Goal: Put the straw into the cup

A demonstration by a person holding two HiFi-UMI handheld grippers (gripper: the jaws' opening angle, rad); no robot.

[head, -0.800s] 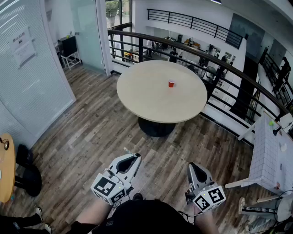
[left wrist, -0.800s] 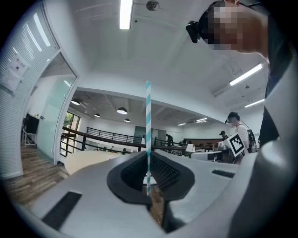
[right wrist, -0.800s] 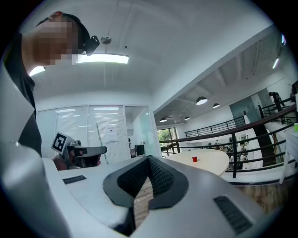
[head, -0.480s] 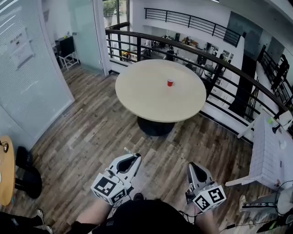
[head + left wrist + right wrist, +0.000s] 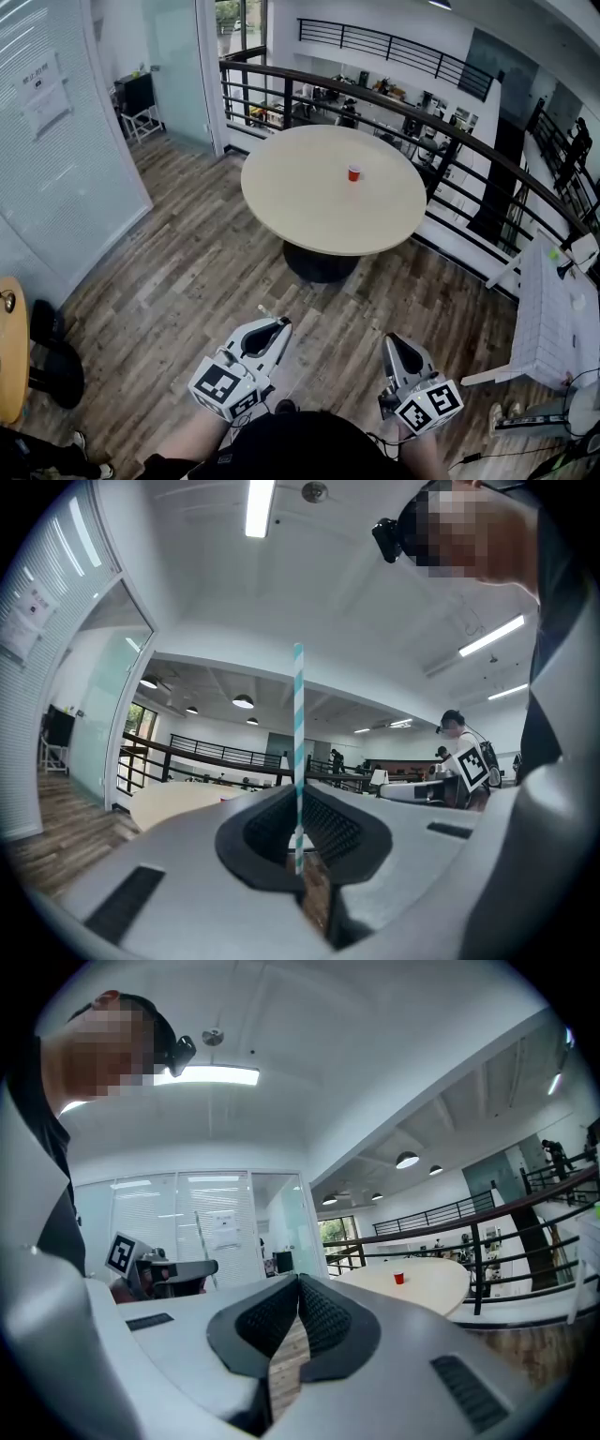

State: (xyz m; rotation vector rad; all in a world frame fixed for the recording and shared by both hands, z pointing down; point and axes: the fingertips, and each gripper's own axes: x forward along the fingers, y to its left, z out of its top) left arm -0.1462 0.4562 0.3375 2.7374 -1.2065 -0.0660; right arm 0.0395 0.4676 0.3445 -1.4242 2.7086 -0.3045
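A small red cup (image 5: 353, 172) stands right of centre on a round beige table (image 5: 309, 202), far ahead of both grippers. Low in the head view, my left gripper (image 5: 277, 324) is shut on a teal-and-white striped straw (image 5: 298, 733). The straw stands upright between the pads, and its tip (image 5: 263, 310) pokes out beside the jaws. My right gripper (image 5: 393, 340) is level next to it, shut with nothing in it, and its pads (image 5: 309, 1302) meet at the tips. The right gripper view shows the cup (image 5: 399, 1278) small on the distant table (image 5: 422, 1288).
Plank wooden floor (image 5: 187, 272) lies between me and the table. A black railing (image 5: 450, 141) curves behind the table over a lower hall. A glass wall (image 5: 66, 141) stands left, a wooden tabletop (image 5: 9, 347) at the left edge, and a white gridded table (image 5: 553, 319) at the right.
The head view drifts slightly, so the table and cup sit a little further right and lower. Both grippers keep their posture, and the straw stays in the left one.
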